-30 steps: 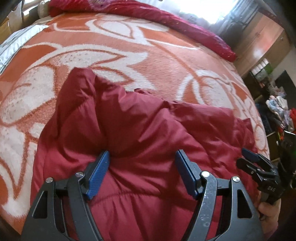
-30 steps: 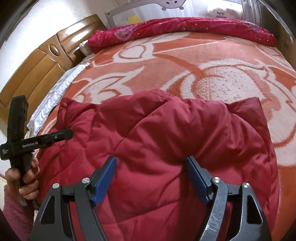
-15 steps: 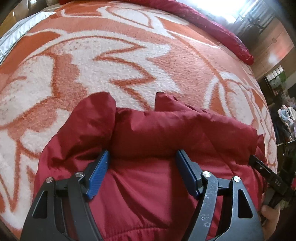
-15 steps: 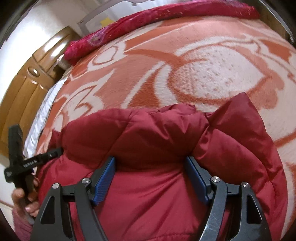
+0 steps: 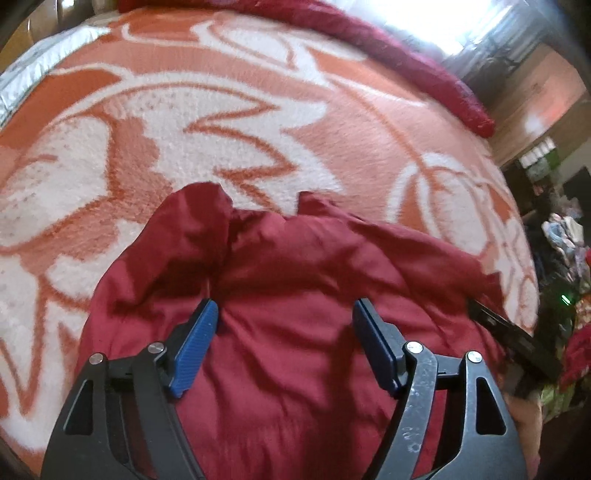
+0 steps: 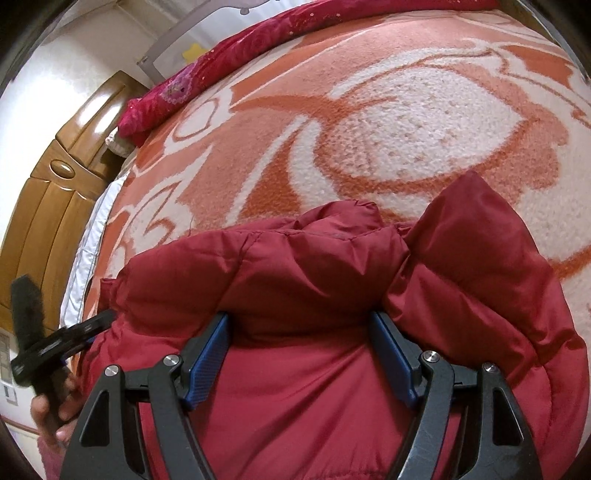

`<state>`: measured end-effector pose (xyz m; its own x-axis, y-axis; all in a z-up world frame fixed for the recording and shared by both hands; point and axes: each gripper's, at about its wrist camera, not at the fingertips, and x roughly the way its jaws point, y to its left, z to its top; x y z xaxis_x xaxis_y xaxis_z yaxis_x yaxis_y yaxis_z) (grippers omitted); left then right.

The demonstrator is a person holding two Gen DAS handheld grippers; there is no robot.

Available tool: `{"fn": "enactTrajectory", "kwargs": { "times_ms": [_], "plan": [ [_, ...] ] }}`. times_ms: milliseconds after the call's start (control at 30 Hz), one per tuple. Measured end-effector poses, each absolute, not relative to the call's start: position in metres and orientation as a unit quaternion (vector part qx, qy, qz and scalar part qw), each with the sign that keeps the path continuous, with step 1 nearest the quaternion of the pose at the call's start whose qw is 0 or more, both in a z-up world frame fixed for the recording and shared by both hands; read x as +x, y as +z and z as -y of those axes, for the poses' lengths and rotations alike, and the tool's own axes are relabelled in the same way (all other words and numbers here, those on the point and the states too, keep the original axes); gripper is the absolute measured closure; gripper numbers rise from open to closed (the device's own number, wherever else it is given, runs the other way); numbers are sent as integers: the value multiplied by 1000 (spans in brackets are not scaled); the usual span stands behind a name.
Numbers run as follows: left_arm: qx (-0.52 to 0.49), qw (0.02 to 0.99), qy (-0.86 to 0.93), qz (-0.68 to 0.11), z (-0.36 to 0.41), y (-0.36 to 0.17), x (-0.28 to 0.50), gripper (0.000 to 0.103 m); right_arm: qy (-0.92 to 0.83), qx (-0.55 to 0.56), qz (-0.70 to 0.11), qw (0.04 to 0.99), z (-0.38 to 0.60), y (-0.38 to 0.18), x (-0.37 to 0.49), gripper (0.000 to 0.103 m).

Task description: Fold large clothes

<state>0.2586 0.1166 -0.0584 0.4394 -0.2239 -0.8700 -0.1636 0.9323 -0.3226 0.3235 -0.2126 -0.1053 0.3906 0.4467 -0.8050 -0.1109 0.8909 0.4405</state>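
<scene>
The red padded jacket [image 5: 295, 332] lies bunched on the bed's orange-and-white blanket [image 5: 221, 122], and both the left gripper [image 5: 284, 325] and the right gripper [image 6: 301, 332] hold their fingers spread wide over it. Whether the pads already press the fabric I cannot tell. The slippery, puffy layers may slide apart or spring open if only the top layer is caught.

Orange-white patterned bedspread [image 6: 424, 110], wooden headboard [image 6: 55, 206], white wall [image 6: 74, 55], bright window [image 5: 461, 18]

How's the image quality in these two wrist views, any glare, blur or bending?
Left wrist view: blown-out window glare at top right, soft blur over the blanket and red jacket. Right wrist view: sharper, evenly lit, glossy shine on the wooden headboard. Both show fisheye bending and dark corners.
</scene>
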Motion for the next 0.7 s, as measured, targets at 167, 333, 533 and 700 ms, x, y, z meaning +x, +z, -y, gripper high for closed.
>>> {"fn": "enactTrajectory", "kwargs": {
  "times_ms": [167,333,533,700],
  "plan": [
    [-162,848,-62,-501,-98,-25,207,27,170,160,-521,821,214,-103,321,27],
    [-128,859,-76,-491,-82,-9,170,27,173,164,-499,833,221,-81,304,27],
    [-111,865,-77,-484,-72,-6,143,27,183,127,-457,861,221,-37,241,24],
    [-107,866,-85,-481,-63,-5,122,27,194,91,-437,873,215,-21,181,24]
  ]
}}
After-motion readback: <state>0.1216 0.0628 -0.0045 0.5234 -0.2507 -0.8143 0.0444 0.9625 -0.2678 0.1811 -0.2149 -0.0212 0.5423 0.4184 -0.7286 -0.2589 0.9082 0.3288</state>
